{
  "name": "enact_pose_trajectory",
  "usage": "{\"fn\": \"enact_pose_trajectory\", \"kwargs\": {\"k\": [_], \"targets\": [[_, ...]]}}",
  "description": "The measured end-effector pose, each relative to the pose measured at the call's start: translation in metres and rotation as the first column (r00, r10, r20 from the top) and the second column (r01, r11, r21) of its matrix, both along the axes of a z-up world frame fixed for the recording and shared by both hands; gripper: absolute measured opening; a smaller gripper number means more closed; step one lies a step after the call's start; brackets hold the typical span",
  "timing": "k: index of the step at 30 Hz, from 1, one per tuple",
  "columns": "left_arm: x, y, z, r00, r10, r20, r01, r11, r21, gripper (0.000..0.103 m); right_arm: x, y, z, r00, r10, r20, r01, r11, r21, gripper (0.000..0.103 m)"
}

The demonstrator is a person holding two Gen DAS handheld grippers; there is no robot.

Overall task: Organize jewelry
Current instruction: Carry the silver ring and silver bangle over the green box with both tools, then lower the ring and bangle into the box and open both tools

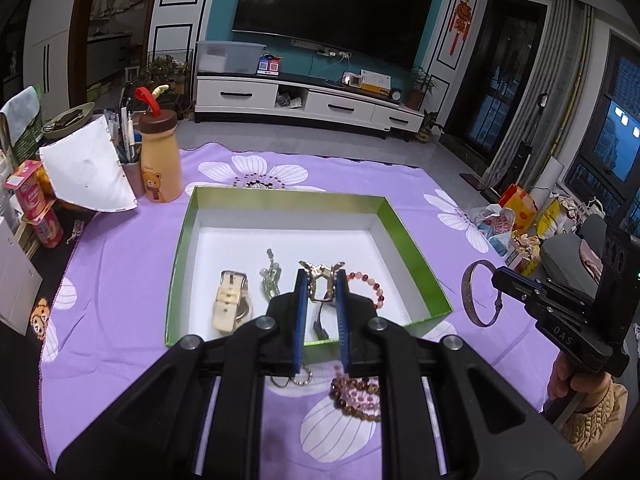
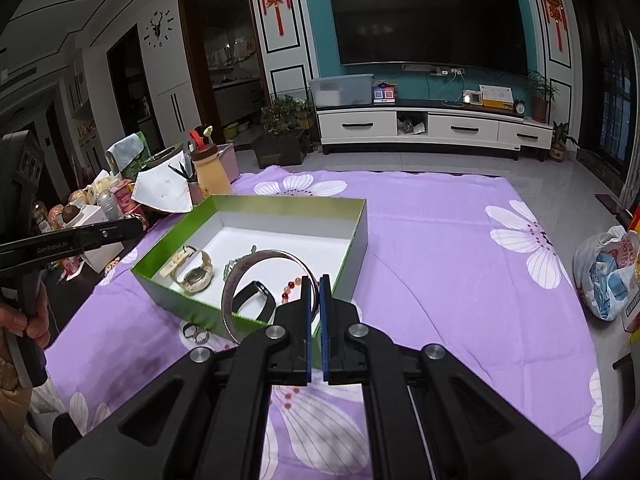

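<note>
With the left tool (image 1: pixel 322 292) clenched on a gold clasp piece (image 1: pixel 320 280) above the green box (image 1: pixel 280 200) and the right tool (image 2: pixel 316 292) pinching a bangle (image 2: pixel 256 258) by its rim, either could slip and drop outside the box.

Dark television (image 2: pixel 430 20) on teal wall (image 2: pixel 316 32) above white cabinet (image 2: pixel 436 126)

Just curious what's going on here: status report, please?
Left gripper shut on gold piece. Right gripper shut on bangle. Box part filled; beads, rings on cloth. Nothing blocking.
</note>
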State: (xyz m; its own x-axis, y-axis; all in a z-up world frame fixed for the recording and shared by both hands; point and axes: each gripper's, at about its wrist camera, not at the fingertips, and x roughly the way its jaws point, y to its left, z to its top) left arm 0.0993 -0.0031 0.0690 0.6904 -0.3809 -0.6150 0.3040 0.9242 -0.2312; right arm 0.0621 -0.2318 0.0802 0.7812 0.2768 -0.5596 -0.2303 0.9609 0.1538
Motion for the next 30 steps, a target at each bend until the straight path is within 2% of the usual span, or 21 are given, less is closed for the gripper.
{"fn": "enact_pose_trajectory", "kwargs": {"k": [13,30], "targets": [[0.043,-0.004,-0.016,0.999,0.017,-0.034,-0.017,1.0,-0.003,0.013,0.038,0.015,-0.004,1.0,-0.009,-0.016,0.008,1.0,-0.02,0.003],[0.089,-0.005,-0.029,0.996,0.058,-0.063,-0.055,0.997,0.048,0.013,0.09,0.035,-0.001,1.0,-0.017,-0.023,0.016,0.998,-0.057,0.003]]}}
